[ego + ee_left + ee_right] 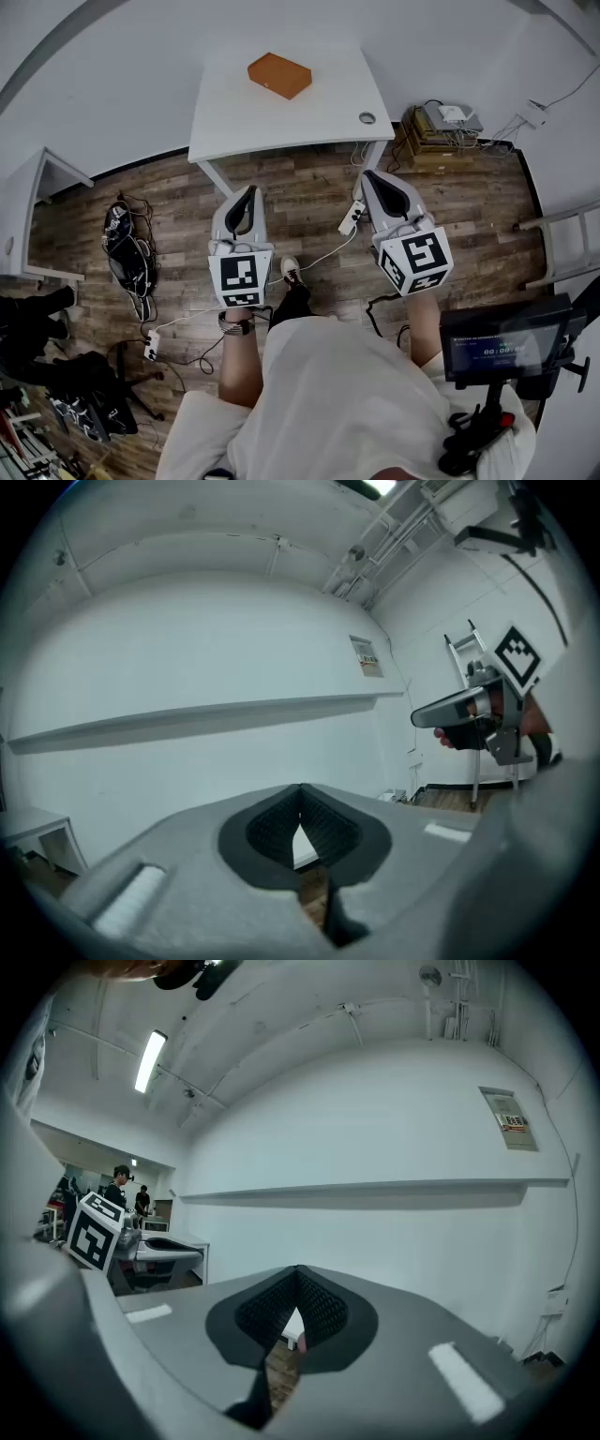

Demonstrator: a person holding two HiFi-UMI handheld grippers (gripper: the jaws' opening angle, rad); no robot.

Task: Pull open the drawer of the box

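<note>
An orange box (279,75) lies on the far part of a white table (281,117) in the head view; I cannot make out its drawer. My left gripper (247,194) and right gripper (370,175) hover side by side over the wood floor, short of the table's near edge and well apart from the box. Both point level toward the white wall. In the left gripper view the left gripper (300,791) has its tips together and nothing between them. The right gripper (298,1274) is shut and empty too. Neither gripper view shows the box.
Cables and a black bag (127,253) lie on the floor at left, and a power strip (351,217) near the table leg. A cardboard box with devices (441,136) sits at right, beside a ladder (562,244). A screen on a stand (506,342) is near my right side.
</note>
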